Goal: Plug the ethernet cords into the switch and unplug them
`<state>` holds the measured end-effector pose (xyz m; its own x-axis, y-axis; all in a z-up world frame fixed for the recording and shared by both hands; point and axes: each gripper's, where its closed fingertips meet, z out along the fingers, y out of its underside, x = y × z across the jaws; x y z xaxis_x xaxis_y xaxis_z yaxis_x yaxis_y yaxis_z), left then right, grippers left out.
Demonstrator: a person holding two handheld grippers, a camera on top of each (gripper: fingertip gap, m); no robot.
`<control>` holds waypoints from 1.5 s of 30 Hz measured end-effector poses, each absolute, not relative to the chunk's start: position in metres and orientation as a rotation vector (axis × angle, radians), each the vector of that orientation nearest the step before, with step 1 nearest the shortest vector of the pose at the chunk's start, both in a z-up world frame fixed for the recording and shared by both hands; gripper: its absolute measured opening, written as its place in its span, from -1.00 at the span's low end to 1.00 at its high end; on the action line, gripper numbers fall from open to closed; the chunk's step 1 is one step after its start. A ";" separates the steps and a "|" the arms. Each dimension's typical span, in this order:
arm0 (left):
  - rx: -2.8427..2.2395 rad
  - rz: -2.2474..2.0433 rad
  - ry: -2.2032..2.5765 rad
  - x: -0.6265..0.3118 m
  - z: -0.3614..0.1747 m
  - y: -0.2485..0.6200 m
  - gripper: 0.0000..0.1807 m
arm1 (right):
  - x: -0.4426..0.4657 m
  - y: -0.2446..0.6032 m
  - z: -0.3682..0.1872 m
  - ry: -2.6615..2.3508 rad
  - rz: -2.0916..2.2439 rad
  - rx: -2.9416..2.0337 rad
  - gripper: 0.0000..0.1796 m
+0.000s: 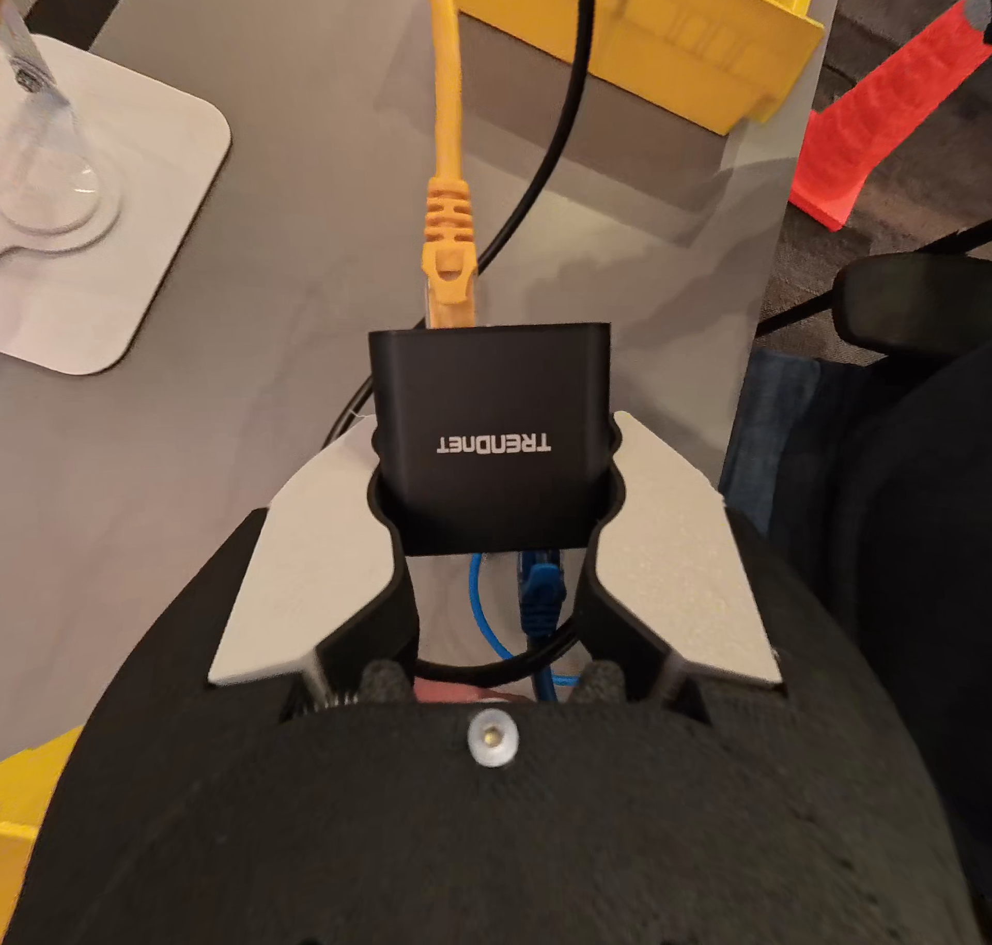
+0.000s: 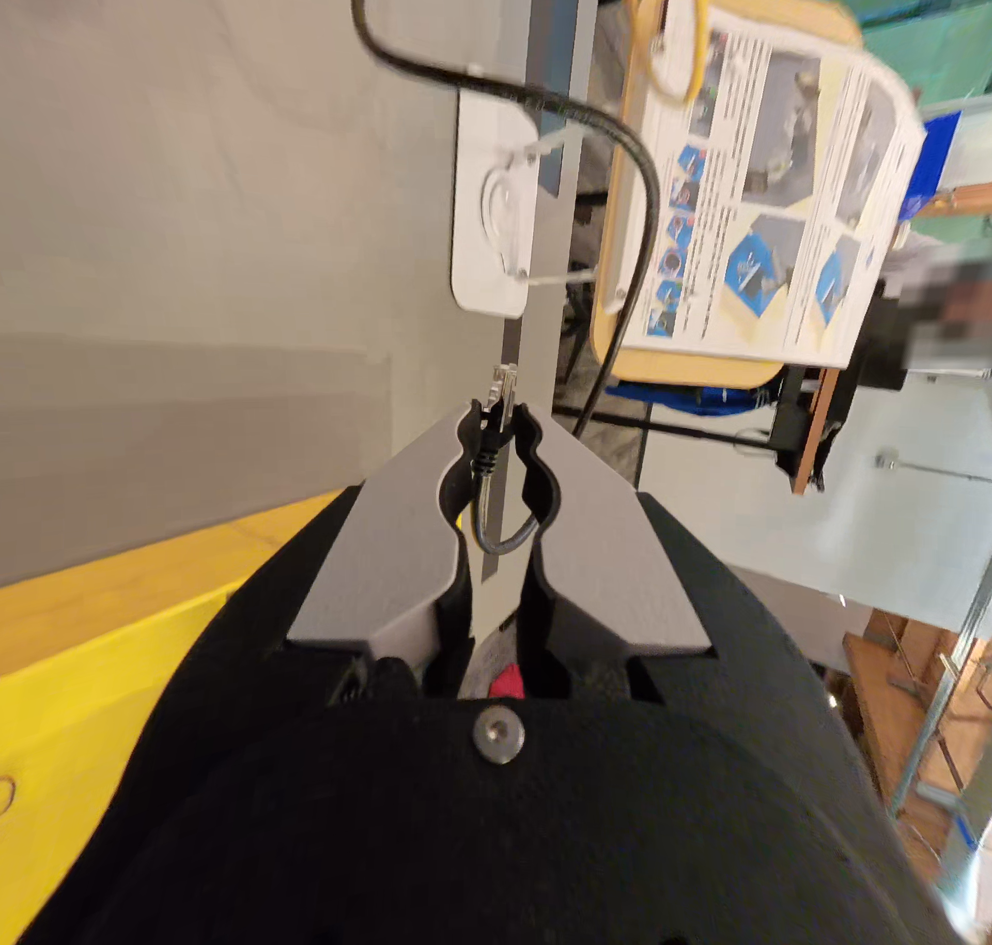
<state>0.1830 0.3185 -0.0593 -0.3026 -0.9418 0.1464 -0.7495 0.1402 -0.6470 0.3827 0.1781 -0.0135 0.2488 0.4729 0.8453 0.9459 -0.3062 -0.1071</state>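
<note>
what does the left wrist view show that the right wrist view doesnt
Only the left wrist view shows the black switch clamped in the left claw, the yellow ethernet cord plugged into its far side, and a blue ethernet cord beneath it.

Only the right wrist view shows the right claw shut on a black ethernet plug, plus a printed poster on a board beyond the table.

Both show the grey table, a white stand base and a yellow bin.

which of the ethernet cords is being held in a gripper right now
The black cord: the right gripper pinches its plug, clear tip pointing out. The yellow cord runs into the switch's far side; the blue cord lies loose beneath it.
</note>
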 end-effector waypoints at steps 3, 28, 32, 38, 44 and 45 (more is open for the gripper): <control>-1.588 -0.979 2.113 0.182 -0.052 0.313 -0.19 | 0.401 0.179 -0.023 -1.285 -0.969 -1.960 -0.90; -1.308 -1.417 1.555 0.187 0.084 0.354 -0.19 | 0.380 0.222 -0.145 -1.661 -0.895 -2.219 -0.90; -1.310 -1.396 1.474 0.173 0.091 0.371 -0.18 | 0.446 0.226 -0.108 -1.391 -1.004 -2.322 -0.90; -1.251 -1.443 1.307 0.144 0.113 0.400 -0.18 | 0.536 0.203 -0.069 -1.158 -1.146 -2.426 -0.90; -1.248 -1.428 1.202 0.123 0.119 0.425 -0.21 | 0.597 0.180 -0.039 -0.955 -1.243 -2.483 -0.89; -1.246 -1.449 1.181 0.118 0.121 0.428 -0.20 | 0.606 0.175 -0.037 -0.930 -1.246 -2.493 -0.90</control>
